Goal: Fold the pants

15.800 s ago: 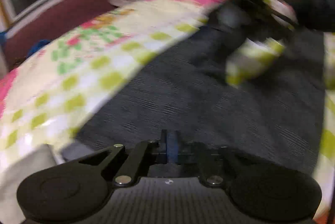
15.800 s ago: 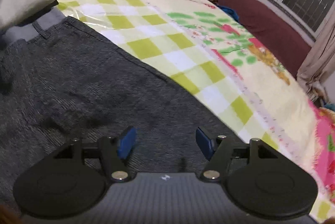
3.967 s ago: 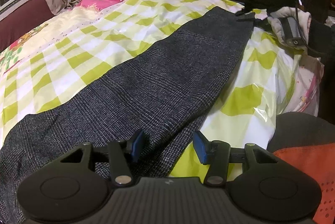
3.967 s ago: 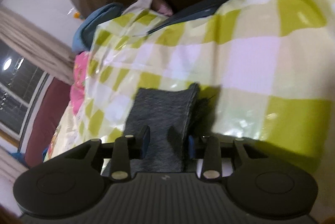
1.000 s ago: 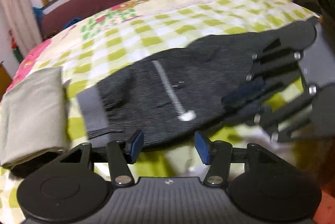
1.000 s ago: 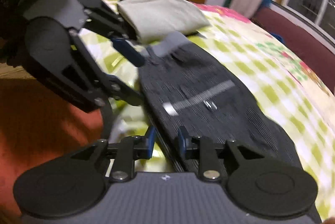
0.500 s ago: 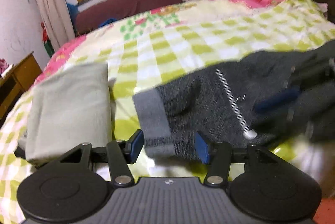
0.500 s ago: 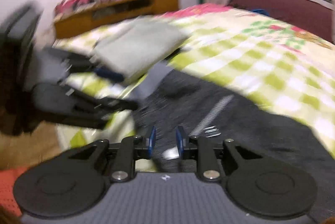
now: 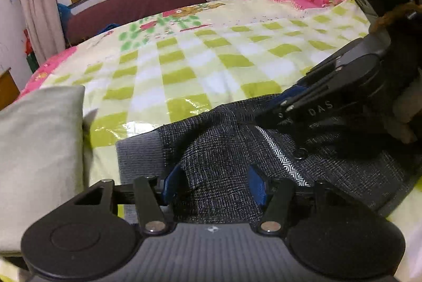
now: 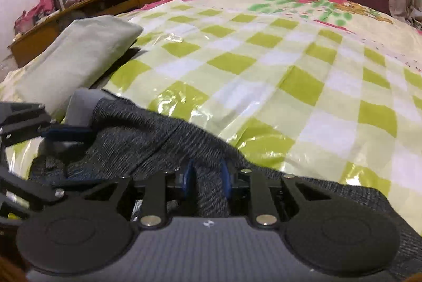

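The letters "DAS" stand on the black body of the right hand-held gripper [image 9: 283, 108].

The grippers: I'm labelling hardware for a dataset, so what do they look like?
Both the left gripper and right gripper are matte black, with blue fingertip pads, two round discs, silver screws and a ribbed grey body. The left view shows white "DAS" lettering on the right gripper.

Both wrist views sit low and close over the pants [image 9: 224, 150] [image 10: 158, 139], facing across the bed [image 9: 211, 58] [image 10: 290, 58]; each shows the other tool.
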Motion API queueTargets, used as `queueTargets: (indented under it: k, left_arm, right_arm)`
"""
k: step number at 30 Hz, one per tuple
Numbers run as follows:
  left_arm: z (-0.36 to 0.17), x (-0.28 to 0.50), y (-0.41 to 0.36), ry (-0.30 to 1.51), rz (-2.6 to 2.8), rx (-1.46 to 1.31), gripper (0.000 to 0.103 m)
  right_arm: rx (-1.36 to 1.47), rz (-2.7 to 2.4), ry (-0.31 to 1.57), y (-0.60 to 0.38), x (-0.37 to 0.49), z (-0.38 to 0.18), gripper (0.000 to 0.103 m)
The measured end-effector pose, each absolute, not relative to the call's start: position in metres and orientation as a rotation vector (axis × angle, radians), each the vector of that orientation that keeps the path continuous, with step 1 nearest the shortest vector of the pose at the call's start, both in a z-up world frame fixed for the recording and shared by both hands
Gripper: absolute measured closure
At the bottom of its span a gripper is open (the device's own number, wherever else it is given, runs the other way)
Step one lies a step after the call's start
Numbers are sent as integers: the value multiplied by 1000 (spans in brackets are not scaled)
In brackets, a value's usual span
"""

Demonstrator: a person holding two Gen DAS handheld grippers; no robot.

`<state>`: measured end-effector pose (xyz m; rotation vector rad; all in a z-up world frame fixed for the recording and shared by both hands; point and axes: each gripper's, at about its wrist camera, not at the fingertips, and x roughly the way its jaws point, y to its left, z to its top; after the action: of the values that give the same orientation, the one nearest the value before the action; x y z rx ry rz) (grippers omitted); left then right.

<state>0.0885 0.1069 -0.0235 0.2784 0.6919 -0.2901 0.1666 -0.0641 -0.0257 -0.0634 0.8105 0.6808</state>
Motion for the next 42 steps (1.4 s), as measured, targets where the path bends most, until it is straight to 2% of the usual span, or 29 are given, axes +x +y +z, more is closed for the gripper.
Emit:
queueTargets:
  k: [3, 9, 13, 15, 16, 17, 18, 20, 21, 32, 36, 42]
  left_arm:
    - [-21, 82, 105, 687, -291, 299, 33]
    - [-6, 57, 107, 670, -238, 255, 33]
    - [1, 50, 93, 651, -261, 226, 32]
    - [0, 52, 76, 669, -292, 238, 32]
    - [0, 53, 68, 683, -307, 241, 32]
    - [-1, 53, 58, 693, -329, 254, 32]
    - [-2, 52, 46, 695, -352, 284, 32]
    - [-1, 48, 23, 680, -393, 353, 32]
    - [-1, 47, 13, 678, -414, 372, 32]
    - [-2, 50, -149, 698, -727, 446, 32]
    - [-2, 44, -201, 692, -824, 493, 32]
    - [0, 35, -236, 698, -875, 564, 32]
  right_arm:
    - [-39, 661, 823, -67, 158, -16, 78]
    - [87, 576, 803, -131, 121, 4, 76]
    - [119, 368, 850, -195, 127, -15, 76]
    - [135, 281, 864, -228, 134, -26, 98]
    - [188, 268, 866, -245, 134, -25, 99]
    - [241, 246, 861, -260, 132, -21, 98]
    - [276, 214, 848, -275, 127, -16, 89]
    - [298, 131, 811, -303, 111, -4, 79]
    - [324, 104, 786, -322, 100, 1, 77]
    - [643, -502, 598, -545, -44, 1, 72]
    - [781, -523, 559, -579, -52, -23, 75]
    - [813, -523, 501, -597, -38, -30, 74]
